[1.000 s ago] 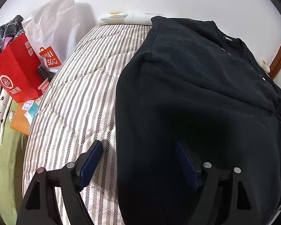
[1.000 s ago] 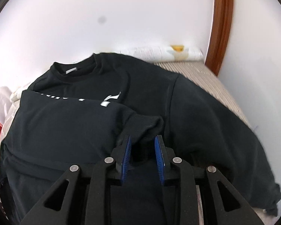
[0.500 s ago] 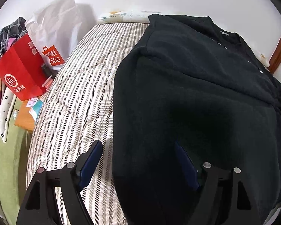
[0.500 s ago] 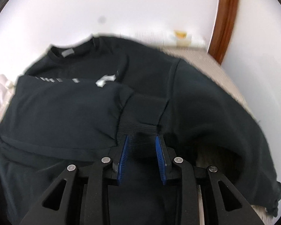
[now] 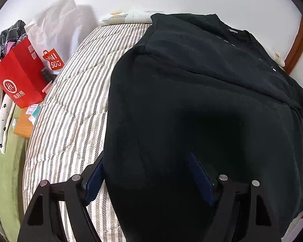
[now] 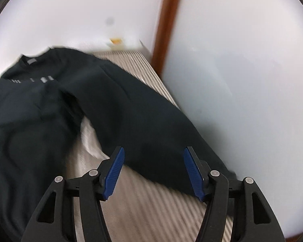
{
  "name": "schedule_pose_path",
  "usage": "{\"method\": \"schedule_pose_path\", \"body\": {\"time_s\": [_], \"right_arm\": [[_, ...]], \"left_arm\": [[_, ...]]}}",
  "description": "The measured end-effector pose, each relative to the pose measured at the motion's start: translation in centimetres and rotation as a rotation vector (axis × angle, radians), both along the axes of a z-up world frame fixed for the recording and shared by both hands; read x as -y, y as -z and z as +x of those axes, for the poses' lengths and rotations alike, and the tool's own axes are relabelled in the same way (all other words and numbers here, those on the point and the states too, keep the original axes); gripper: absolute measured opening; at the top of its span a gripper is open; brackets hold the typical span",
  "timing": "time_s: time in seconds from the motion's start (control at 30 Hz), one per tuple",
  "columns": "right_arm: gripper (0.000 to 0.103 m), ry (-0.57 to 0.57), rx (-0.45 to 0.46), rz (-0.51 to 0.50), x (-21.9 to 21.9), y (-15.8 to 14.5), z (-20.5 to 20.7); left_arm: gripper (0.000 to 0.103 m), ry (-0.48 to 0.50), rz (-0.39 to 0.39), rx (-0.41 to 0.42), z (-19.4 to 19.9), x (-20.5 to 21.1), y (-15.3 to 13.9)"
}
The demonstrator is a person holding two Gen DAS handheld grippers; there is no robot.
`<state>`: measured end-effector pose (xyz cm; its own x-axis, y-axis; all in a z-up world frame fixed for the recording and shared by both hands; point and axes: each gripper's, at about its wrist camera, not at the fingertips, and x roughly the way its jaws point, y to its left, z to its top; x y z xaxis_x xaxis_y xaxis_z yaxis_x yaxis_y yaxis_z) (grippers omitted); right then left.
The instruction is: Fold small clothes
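Observation:
A black sweatshirt [image 5: 202,92] lies on a striped bed [image 5: 74,100], its left sleeve folded across the chest. My left gripper [image 5: 147,165] is open, its jaws straddling the sweatshirt's left edge near the hem. In the right wrist view, which is blurred, the sweatshirt [image 6: 40,111] has its right sleeve [image 6: 143,125] stretched out toward the bed's right edge. My right gripper [image 6: 153,161] is open and empty just above that sleeve's lower part.
A red paper bag [image 5: 20,78] and a white Miniso bag [image 5: 56,40] stand left of the bed, with clothes [image 5: 2,111] beside them. A white wall [image 6: 242,80] and a brown door frame [image 6: 167,20] border the bed's right side. A pillow [image 5: 127,17] lies at the head.
My right gripper let go of the left sleeve's cuff, opened wide and swung right over the right sleeve. My left gripper moved slightly right, closer over the sweatshirt's edge.

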<state>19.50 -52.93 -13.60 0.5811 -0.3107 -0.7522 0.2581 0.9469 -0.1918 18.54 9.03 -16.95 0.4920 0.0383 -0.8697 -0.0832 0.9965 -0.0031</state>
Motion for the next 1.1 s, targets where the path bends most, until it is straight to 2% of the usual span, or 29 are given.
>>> {"method": "schedule_pose_path", "body": {"time_s": [0.17, 0.3, 0.43, 0.5, 0.53, 0.57, 0.6, 0.63, 0.67, 0.7, 0.8, 0.9, 1.1], "right_arm": [[0.061, 0.019, -0.033, 0.008, 2.3, 2.9, -1.9], [0.062, 0.023, -0.064, -0.052, 3.2, 4.6, -1.9], [0.07, 0.039, -0.044, -0.014, 4.5, 5.0, -2.7], [0.069, 0.054, -0.03, 0.029, 5.5, 5.2, -2.4], [0.067, 0.068, -0.023, 0.061, 6.2, 5.4, -2.4], [0.05, 0.073, -0.012, 0.094, 6.7, 5.3, -2.4], [0.039, 0.061, -0.005, 0.123, 7.0, 5.3, -2.1], [0.02, 0.061, -0.005, 0.11, 6.9, 5.1, -1.5], [0.013, 0.066, -0.012, 0.075, 6.8, 5.0, -1.4], [0.012, 0.065, -0.016, 0.051, 6.7, 4.8, -1.1], [0.011, 0.077, 0.021, 0.057, 6.3, 3.1, -0.6], [0.011, 0.049, 0.111, 0.082, 4.6, -0.7, -0.4], [0.01, -0.108, 0.265, 0.13, -4.0, -9.9, 1.7]], "left_arm": [[0.078, 0.002, 0.005, -0.004, -0.3, -0.1, 0.0], [0.078, -0.009, 0.014, 0.0, -0.4, -0.3, -0.1], [0.078, -0.016, 0.009, 0.006, -0.8, -0.7, -0.1], [0.078, -0.025, 0.006, 0.007, -1.0, -1.1, 0.0], [0.078, -0.028, 0.003, 0.005, -1.0, -1.3, 0.0], [0.078, -0.03, -0.003, 0.006, -1.1, -1.4, 0.0], [0.078, -0.03, -0.007, 0.008, -1.2, -1.5, 0.0], [0.078, -0.029, -0.009, 0.011, -1.3, -1.6, -0.1], [0.078, -0.028, -0.01, 0.015, -1.4, -1.8, -0.2], [0.078, -0.028, -0.01, 0.018, -1.5, -1.9, -0.2], [0.078, -0.021, -0.012, 0.012, -1.5, -2.2, -0.2], [0.078, -0.012, 0.004, 0.013, -1.8, -2.5, -0.1], [0.078, 0.005, -0.02, 0.032, -2.5, -3.7, -0.5]]}}
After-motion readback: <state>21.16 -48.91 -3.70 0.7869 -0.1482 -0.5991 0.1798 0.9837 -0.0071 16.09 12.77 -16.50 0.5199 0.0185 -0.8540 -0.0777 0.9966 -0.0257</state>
